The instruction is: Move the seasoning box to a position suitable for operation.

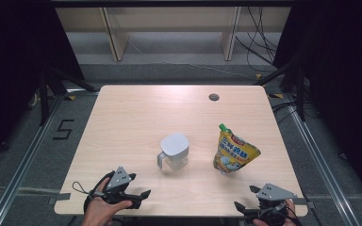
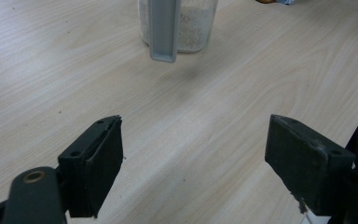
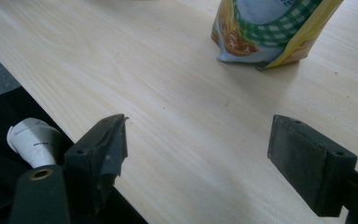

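Both claws, left claw [image 1: 139, 197] and right claw [image 1: 245, 200], wait spread and empty at the tabletop's [image 1: 136, 117] six-o'clock edge, the left's view facing the jug [image 2: 177, 23] handle at twelve, the right's the pouch [image 3: 270, 32] at one, seemingly ready to reach.

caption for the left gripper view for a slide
Open left gripper above the wooden table, facing the handle of a lidded jar.

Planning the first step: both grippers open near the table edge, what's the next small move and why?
Probably ease the left gripper forward toward the jar's handle: its open jaws already face it, with bare table between. The pouch stands upright, untouched.
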